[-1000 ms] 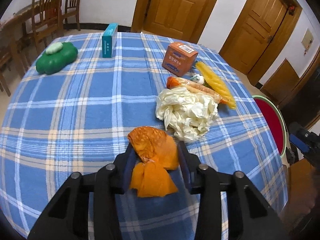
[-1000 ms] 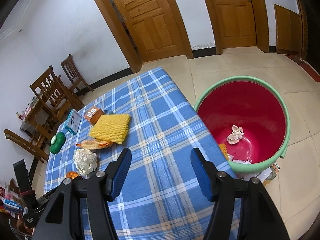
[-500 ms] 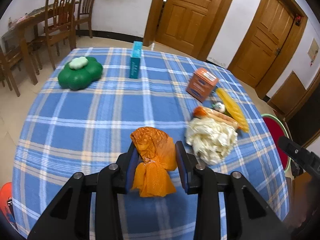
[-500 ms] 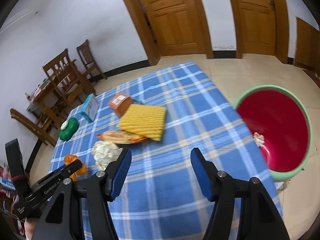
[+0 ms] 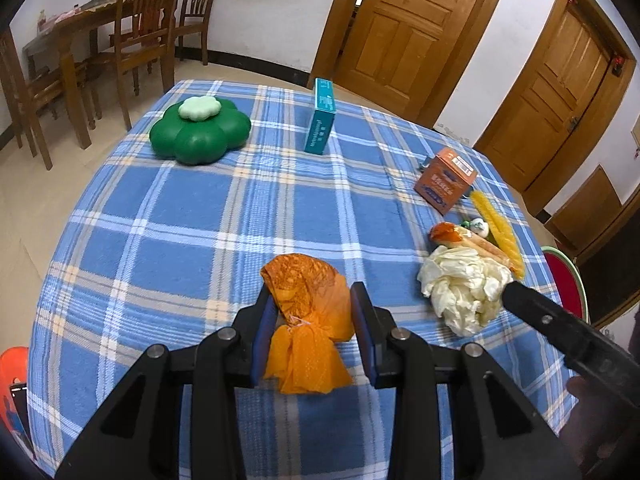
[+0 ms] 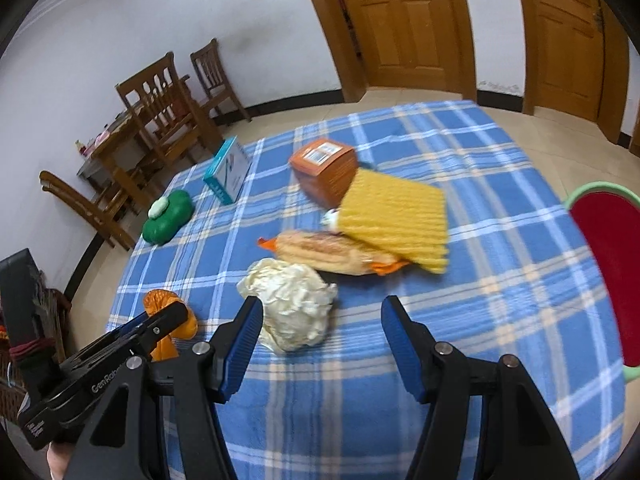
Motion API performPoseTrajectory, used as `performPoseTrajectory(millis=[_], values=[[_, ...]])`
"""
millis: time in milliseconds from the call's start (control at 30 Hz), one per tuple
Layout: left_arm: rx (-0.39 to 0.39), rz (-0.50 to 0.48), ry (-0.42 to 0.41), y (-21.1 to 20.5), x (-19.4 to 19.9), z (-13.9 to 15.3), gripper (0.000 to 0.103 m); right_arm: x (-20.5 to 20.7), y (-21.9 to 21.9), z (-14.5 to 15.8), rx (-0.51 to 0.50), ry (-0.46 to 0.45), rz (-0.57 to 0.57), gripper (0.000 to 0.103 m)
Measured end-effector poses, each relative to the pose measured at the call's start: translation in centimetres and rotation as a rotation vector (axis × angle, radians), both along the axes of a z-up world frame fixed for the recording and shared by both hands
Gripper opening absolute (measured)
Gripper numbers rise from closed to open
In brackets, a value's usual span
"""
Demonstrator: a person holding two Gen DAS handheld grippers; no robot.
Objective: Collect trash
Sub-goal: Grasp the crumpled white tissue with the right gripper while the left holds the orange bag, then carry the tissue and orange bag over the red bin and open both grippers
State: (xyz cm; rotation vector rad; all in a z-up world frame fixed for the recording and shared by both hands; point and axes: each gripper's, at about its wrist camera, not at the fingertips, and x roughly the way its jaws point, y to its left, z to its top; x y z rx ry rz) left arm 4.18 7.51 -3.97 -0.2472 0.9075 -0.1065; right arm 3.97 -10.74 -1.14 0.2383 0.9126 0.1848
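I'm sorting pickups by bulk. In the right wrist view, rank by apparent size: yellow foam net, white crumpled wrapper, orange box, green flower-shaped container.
1. yellow foam net
2. white crumpled wrapper, though it lies nearest the camera
3. orange box
4. green flower-shaped container, farthest away, so possibly bigger than it looks

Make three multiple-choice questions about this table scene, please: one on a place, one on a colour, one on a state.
1. Where does the crumpled white wrapper lie?
A. beside the wrapped bread roll
B. on the green flower-shaped box
C. inside the bin

2. What colour is the bin's inside?
A. blue
B. red
C. yellow

3. What state are the left tongs in?
A. empty
B. shut on the orange bag
C. holding a carton

Answers:
1 A: the crumpled white wrapper lies by the wrapped bread roll.
2 B: the bin shows red.
3 B: the left tongs clamp the orange bag.
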Motion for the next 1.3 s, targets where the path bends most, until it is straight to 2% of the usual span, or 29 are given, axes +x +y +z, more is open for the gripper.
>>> performPoseTrajectory(millis=[133, 267, 433, 733, 1300], values=[[-0.004, 0.006, 0.0, 0.4, 0.0, -0.1, 0.037, 0.7, 0.8, -0.9, 0.001, 0.025, 0.013, 0.062], [-0.007, 0.007, 0.003, 0.5, 0.0, -0.1, 0.037, 1.0, 1.3, -1.7, 0.032, 0.046, 0.055, 0.04], [-0.011, 0.004, 0.002, 0.3, -0.2, 0.1, 0.037, 0.3, 1.9, -1.3, 0.032, 0.03, 0.104, 0.032], [-0.015, -0.021, -0.015, -1.0, -0.9, 1.4, 0.037, -2.3, 0.5, 0.6, 0.064, -0.021, 0.129, 0.031], [-0.074, -0.175, -0.033, -6.8, -2.1, 4.2, 0.037, -6.3, -7.8, 3.7, 0.1, -0.111, -0.059, 0.031]])
